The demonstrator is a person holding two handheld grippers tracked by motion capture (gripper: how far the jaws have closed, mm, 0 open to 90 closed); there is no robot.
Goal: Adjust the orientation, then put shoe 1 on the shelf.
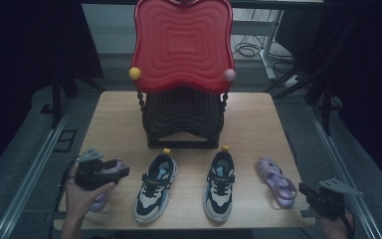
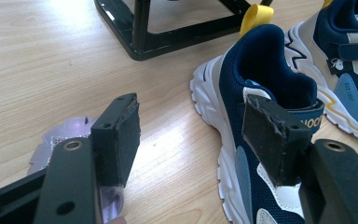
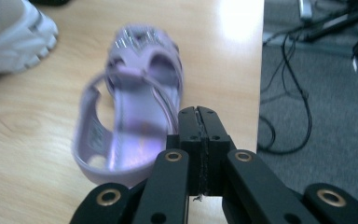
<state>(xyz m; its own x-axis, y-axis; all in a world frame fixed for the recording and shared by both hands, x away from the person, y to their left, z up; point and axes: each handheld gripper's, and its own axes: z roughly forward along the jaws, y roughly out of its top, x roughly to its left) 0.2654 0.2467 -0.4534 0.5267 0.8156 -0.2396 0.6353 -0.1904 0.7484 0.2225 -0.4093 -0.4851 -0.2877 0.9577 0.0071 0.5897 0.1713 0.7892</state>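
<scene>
Lilac sandal (image 3: 130, 116), glossy strappy plastic

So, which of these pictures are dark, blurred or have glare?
High view: dim overall, black surroundings. Left gripper view: bright and sharp, with glare on the pale wooden table. Right gripper view: the lilac plastic sandal is blurred, and glare whitens the table's far edge.

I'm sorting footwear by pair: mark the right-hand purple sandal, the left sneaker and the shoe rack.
purple sandal (image 1: 276, 181), high view, on its straps.
left sneaker (image 1: 155, 188), high view, on its laces.
shoe rack (image 1: 181, 42), high view, on its red top shelf.
</scene>
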